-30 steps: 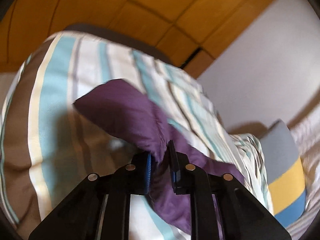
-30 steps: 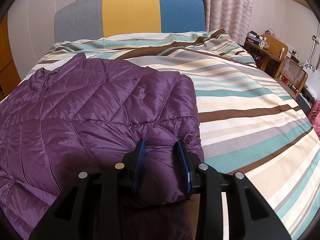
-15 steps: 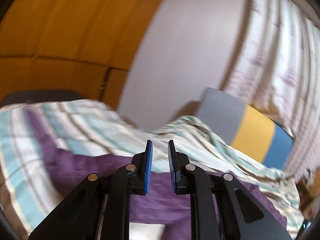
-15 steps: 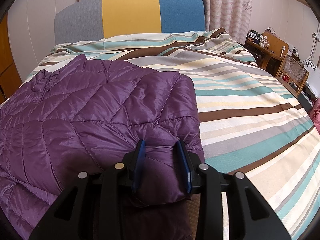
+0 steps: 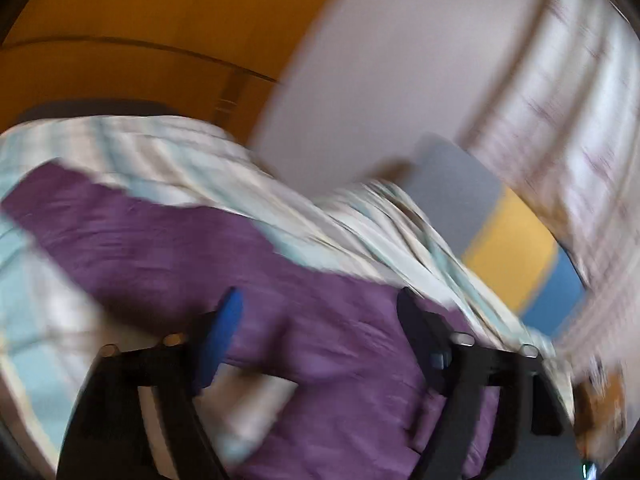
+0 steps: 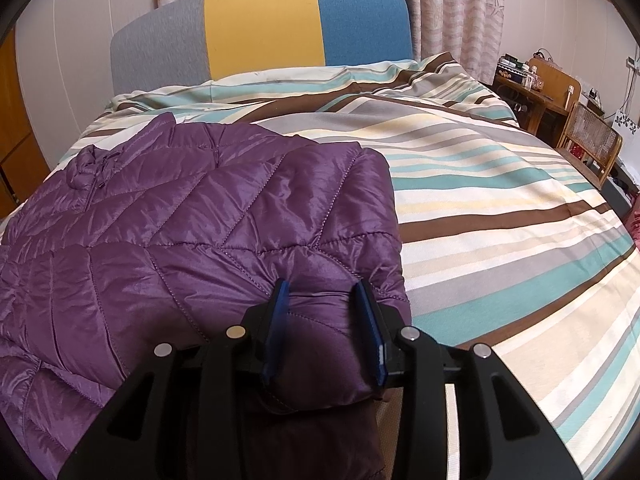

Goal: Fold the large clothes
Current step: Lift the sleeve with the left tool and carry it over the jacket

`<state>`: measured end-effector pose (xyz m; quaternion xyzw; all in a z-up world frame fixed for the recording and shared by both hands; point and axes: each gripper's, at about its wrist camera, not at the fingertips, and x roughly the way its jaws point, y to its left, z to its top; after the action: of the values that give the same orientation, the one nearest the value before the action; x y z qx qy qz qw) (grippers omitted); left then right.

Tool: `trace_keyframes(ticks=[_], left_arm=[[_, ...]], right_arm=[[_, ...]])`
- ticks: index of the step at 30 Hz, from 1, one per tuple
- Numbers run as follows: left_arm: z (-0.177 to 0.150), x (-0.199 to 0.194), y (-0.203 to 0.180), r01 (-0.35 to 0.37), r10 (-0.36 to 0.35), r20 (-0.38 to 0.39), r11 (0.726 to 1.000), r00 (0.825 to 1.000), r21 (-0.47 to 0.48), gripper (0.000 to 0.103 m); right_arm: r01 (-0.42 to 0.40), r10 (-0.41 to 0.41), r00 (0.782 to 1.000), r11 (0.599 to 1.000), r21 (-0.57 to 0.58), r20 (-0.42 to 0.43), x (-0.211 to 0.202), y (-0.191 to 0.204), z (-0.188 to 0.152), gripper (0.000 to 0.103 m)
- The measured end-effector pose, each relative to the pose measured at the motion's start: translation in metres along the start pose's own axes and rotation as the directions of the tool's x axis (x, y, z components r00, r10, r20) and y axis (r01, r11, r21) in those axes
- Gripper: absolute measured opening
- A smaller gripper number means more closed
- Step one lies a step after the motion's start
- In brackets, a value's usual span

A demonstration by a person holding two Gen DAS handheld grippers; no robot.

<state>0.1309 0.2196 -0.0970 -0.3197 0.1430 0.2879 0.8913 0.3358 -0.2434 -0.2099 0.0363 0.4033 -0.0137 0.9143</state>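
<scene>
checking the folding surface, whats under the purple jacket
The purple jacket lies on a striped bedspread, which shows bare to its right and beyond it toward the headboard. The part of the bedspread directly beneath the jacket is covered and cannot be seen.

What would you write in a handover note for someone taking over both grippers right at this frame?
Left gripper: jaws opening wide, nothing between them, above the purple quilted jacket; that view is blurred.
Right gripper: jaws opening slightly but clamped on the jacket's bunched near edge.
Jacket: spread on the left part of the striped bedspread, collar toward the headboard.
Done: its right side looks folded in, giving a straight edge.
Left: probably regrip with the left gripper and finish folding.
</scene>
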Motion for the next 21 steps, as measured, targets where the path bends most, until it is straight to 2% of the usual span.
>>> trace_keyframes(ticks=[1, 3, 4, 6, 7, 9, 10, 11, 14, 15, 16, 17, 18, 19, 20, 21], left_arm=[[0.005, -0.002, 0.019, -0.041, 0.042, 0.026, 0.999, 0.999, -0.028, 0.079], [0.013, -0.001, 0.045, -0.099, 0.1, 0.012, 0.993, 0.995, -0.067, 0.079], [0.018, 0.001, 0.069, -0.149, 0.149, -0.007, 0.98, 0.989, -0.13, 0.079], [0.023, -0.001, 0.112, -0.212, 0.21, -0.035, 0.937, 0.977, -0.277, 0.079], [0.025, -0.002, 0.135, -0.245, 0.243, -0.053, 0.899, 0.969, -0.362, 0.079], [0.025, -0.003, 0.169, -0.291, 0.288, -0.08, 0.832, 0.954, -0.471, 0.079], [0.025, -0.002, 0.181, -0.305, 0.3, -0.093, 0.807, 0.949, -0.505, 0.073], [0.027, -0.001, 0.19, -0.306, 0.306, -0.089, 0.795, 0.948, -0.524, 0.066], [0.04, 0.012, 0.198, -0.289, 0.296, -0.07, 0.812, 0.953, -0.507, 0.066], [0.043, 0.015, 0.199, -0.286, 0.292, -0.072, 0.806, 0.954, -0.519, 0.065], [0.047, 0.022, 0.204, -0.28, 0.284, -0.079, 0.793, 0.956, -0.542, 0.054], [0.048, 0.027, 0.207, -0.288, 0.283, -0.097, 0.785, 0.954, -0.548, 0.033], [0.052, 0.035, 0.21, -0.317, 0.292, -0.136, 0.774, 0.947, -0.548, 0.02], [0.054, 0.038, 0.209, -0.32, 0.287, -0.148, 0.774, 0.946, -0.546, 0.012], [0.057, 0.039, 0.205, -0.317, 0.285, -0.143, 0.785, 0.948, -0.532, 0.009], [0.062, 0.038, 0.196, -0.318, 0.294, -0.128, 0.808, 0.947, -0.496, 0.009]], right_arm=[[0.001, -0.001, 1.0, 1.0, -0.001, 0.0, 0.0, 0.0, 0.0, 0.036], [0.004, -0.004, 1.0, 1.0, -0.003, 0.0, 0.0, 0.0, 0.0, 0.036], [0.006, -0.006, 1.0, 1.0, -0.004, 0.0, 0.0, 0.001, 0.0, 0.036], [0.008, -0.008, 1.0, 1.0, -0.007, -0.001, 0.0, 0.001, 0.0, 0.036], [0.011, -0.011, 1.0, 1.0, -0.009, -0.001, 0.001, 0.002, 0.0, 0.036], [0.019, -0.019, 1.0, 1.0, -0.017, -0.001, 0.001, 0.004, 0.0, 0.036], [0.023, -0.023, 1.0, 1.0, -0.02, -0.001, 0.001, 0.005, 0.0, 0.036], [0.028, -0.028, 1.0, 0.999, -0.024, -0.001, 0.001, 0.006, 0.0, 0.036], [0.033, -0.033, 0.999, 0.999, -0.028, -0.001, 0.002, 0.008, 0.0, 0.036], [0.032, -0.032, 0.999, 0.999, -0.028, -0.001, 0.002, 0.007, 0.0, 0.036], [0.031, -0.031, 1.0, 0.999, -0.027, -0.001, 0.002, 0.008, 0.0, 0.036], [0.031, -0.031, 1.0, 0.999, -0.027, -0.001, 0.002, 0.008, 0.0, 0.036], [0.032, -0.032, 0.999, 0.999, -0.027, -0.001, 0.002, 0.008, 0.0, 0.036], [0.032, -0.032, 0.999, 0.999, -0.028, -0.001, 0.002, 0.008, 0.0, 0.036], [0.032, -0.032, 0.999, 0.999, -0.028, 0.0, 0.002, 0.007, 0.0, 0.036], [0.032, -0.032, 0.999, 0.999, -0.028, 0.0, 0.002, 0.008, 0.0, 0.036]])
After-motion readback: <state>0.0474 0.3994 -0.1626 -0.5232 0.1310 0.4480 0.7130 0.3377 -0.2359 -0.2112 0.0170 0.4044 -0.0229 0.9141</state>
